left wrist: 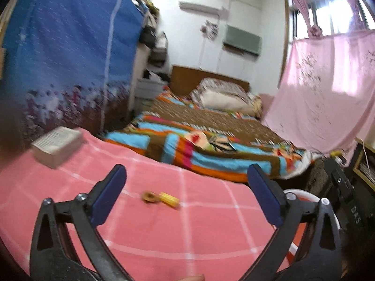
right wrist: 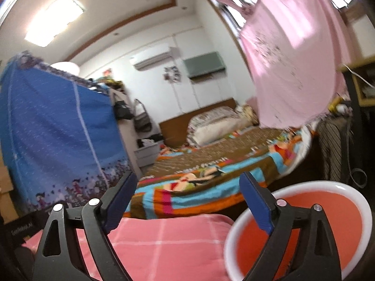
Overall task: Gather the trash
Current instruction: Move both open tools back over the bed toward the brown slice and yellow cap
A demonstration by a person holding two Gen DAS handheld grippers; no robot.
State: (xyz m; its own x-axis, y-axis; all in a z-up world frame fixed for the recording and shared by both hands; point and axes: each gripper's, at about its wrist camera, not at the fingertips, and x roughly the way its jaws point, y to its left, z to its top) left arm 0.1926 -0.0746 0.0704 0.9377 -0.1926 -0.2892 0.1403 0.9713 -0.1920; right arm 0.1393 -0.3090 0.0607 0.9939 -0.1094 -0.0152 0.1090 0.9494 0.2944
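Observation:
In the left wrist view a small yellow wrapper-like scrap point(left wrist: 169, 198) and a round brownish bit point(left wrist: 149, 196) lie on a pink checked cloth point(left wrist: 164, 234), blurred. My left gripper point(left wrist: 187, 187) is open and empty just above and before them. A white-rimmed orange bin point(right wrist: 304, 229) stands at the cloth's right side; its rim shows in the left wrist view point(left wrist: 302, 193). My right gripper point(right wrist: 187, 194) is open and empty, with its right finger over the bin's edge.
A white box point(left wrist: 57, 146) rests on the cloth's far left. Beyond lie a bed with a colourful quilt point(left wrist: 211, 140), a blue fabric wardrobe point(left wrist: 65, 58) at left, pink curtains point(left wrist: 328, 82) and a dark stand point(left wrist: 346, 199) at right.

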